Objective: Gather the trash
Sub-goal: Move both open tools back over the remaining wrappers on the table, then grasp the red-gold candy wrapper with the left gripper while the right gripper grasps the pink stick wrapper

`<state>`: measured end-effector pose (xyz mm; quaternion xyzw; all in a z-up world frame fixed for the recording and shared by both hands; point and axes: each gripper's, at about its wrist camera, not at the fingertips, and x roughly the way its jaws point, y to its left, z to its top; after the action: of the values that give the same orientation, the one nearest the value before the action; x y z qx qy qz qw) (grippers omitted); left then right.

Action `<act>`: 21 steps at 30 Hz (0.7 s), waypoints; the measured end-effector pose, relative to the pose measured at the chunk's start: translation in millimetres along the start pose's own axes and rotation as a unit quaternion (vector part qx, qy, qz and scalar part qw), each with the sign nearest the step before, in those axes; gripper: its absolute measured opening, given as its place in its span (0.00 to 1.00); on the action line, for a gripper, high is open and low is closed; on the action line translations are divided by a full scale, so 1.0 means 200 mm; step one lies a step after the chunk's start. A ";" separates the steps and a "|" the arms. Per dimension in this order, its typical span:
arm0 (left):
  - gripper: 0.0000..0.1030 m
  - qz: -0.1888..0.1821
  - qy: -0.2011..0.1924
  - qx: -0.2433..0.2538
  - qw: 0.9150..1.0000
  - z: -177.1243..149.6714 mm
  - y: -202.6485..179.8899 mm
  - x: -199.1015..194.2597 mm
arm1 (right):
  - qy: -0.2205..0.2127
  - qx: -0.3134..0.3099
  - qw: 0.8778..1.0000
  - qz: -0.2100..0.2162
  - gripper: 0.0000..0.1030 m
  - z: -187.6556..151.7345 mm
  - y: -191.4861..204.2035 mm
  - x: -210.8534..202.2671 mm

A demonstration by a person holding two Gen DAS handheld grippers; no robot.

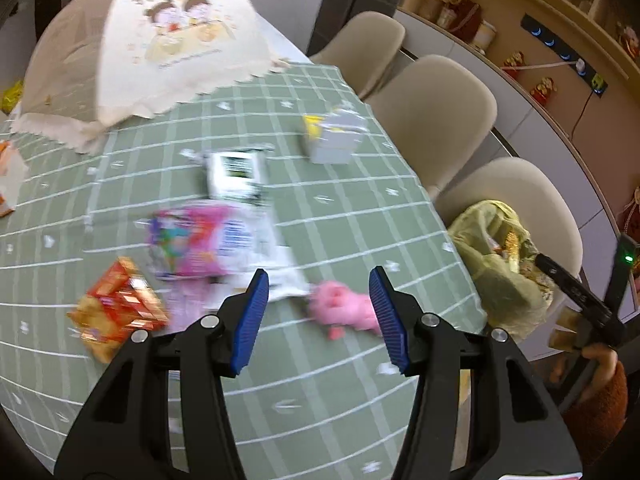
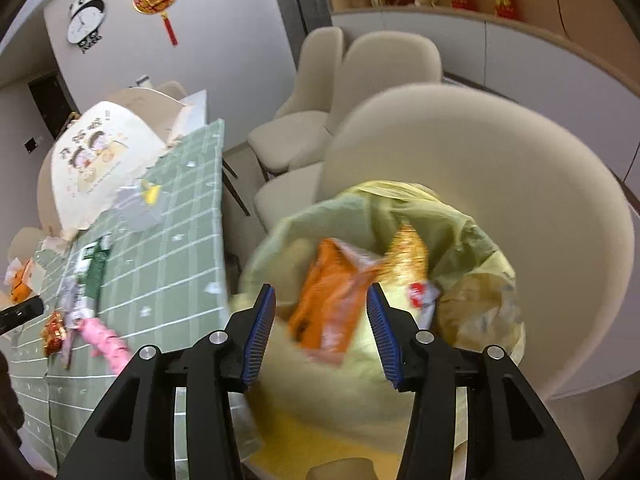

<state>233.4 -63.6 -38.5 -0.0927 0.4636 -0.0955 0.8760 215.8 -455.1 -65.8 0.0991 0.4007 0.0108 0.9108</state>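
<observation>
Left claw (image 1: 320, 308): hanging over the green checked tabletop (image 1: 360, 208), jaws standing about half apart, gripping nothing.
Pink wrapper (image 1: 344, 308): lying crumpled on the tabletop at lower centre of the left wrist view, showing between the blue pads, nearer the right one; contact cannot be told through the blur. Its long axis is running roughly left to right across the frame.
Other litter: a purple-pink packet (image 1: 200, 240) is lying up and left of the claw, a red-orange packet (image 1: 120, 304) at lower left, a white carton (image 1: 236, 176) above centre, a grey-yellow box (image 1: 336, 136) further up.
Right claw (image 2: 322, 324): hanging above the yellow-green trash bag (image 2: 472, 240) on a beige chair (image 2: 520, 160), jaws wide apart and pressing on nothing.
Orange wrapper (image 2: 324, 296): showing between the blue pads, touching neither, over the bag's mouth; its long axis is running top to bottom, tilted slightly rightward at the top.
Bag contents: a gold wrapper (image 2: 408, 252) is lying at upper right of the orange one.
</observation>
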 end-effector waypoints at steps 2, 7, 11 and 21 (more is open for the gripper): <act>0.49 0.012 -0.009 0.000 1.000 -0.01 0.14 -0.05 | -0.016 -0.003 1.000 0.011 0.44 -0.03 0.12 -0.07; 0.50 0.054 -0.021 -0.010 0.998 -0.05 0.51 -0.17 | -0.033 0.002 0.997 0.066 0.44 -0.12 0.42 -0.17; 0.50 0.071 -0.025 -0.039 0.996 -0.09 0.79 -0.26 | -0.021 -0.023 0.996 0.082 0.44 -0.20 0.68 -0.17; 0.50 0.063 -0.018 -0.051 0.997 -0.24 1.09 -0.36 | 0.017 -0.075 0.990 0.121 0.45 -0.40 1.16 -0.09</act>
<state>170.8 161.2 -62.3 -0.1092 0.4569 -0.0149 0.8827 158.4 -214.8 -62.0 0.0785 0.3994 0.1526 0.9006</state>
